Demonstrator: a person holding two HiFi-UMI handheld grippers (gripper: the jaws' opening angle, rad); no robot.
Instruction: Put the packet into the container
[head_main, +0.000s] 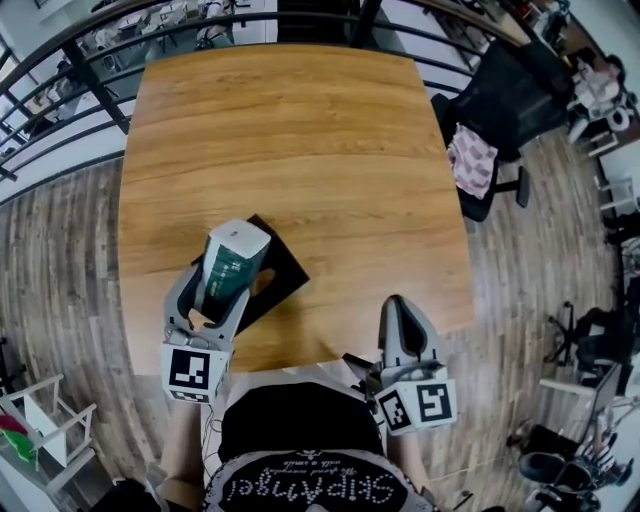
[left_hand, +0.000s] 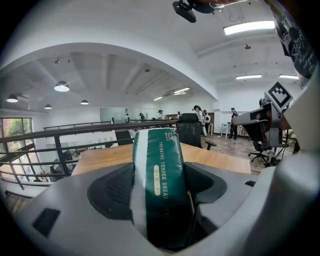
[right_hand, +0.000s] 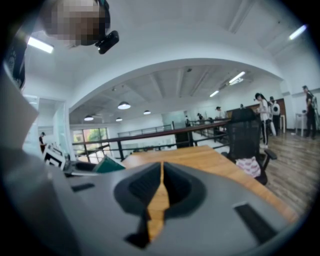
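Packet (left_hand: 159, 185): green, white-striped, gold-lettered

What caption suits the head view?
Left gripper holds a green packet over a black container on the wooden table; right gripper shut, empty.

The room is brightly lit by ceiling strip lights (left_hand: 255, 27) at the upper right of the left gripper view, with daylight from a window (right_hand: 91, 138) at mid-left of the right gripper view. A sheen is seen on the table (head_main: 300, 130). Edges are bent and darkened by the wide lenses. The packet (left_hand: 160, 185) is rendered sharp; the right gripper (right_hand: 161, 167) is blurred.
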